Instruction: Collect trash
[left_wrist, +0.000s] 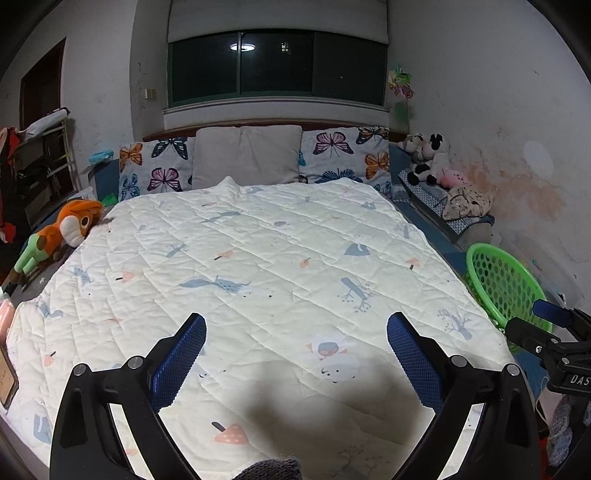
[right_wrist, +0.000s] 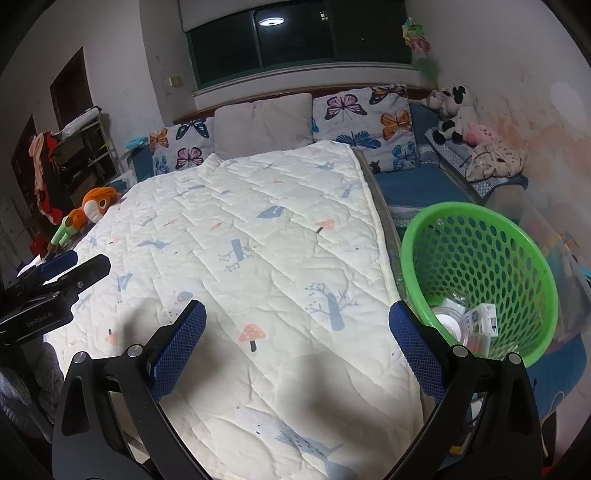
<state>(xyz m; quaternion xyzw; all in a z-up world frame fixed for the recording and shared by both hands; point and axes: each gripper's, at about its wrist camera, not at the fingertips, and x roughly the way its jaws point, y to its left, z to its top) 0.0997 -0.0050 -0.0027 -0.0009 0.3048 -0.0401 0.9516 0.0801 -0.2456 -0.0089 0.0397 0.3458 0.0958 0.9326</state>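
Note:
A green perforated basket (right_wrist: 491, 236) stands at the bed's right edge, also visible in the left wrist view as a green basket (left_wrist: 506, 280). Inside it lie several pieces of trash (right_wrist: 465, 321): white wrappers, a clear cup and small boxes. My right gripper (right_wrist: 297, 314) is open above the white quilt (right_wrist: 258, 240), just left of the basket, nothing between its blue pads. My left gripper (left_wrist: 296, 325) is open too, over the quilt (left_wrist: 258, 258) near the foot of the bed. Each gripper shows at the other view's edge.
Butterfly pillows (left_wrist: 159, 166) and a grey pillow (left_wrist: 247, 155) line the headboard. An orange plush toy (left_wrist: 70, 225) lies at the bed's left edge. Plush cows (right_wrist: 450, 110) and folded cloth (right_wrist: 495, 158) sit at the back right. A shelf rack (right_wrist: 81, 155) stands left.

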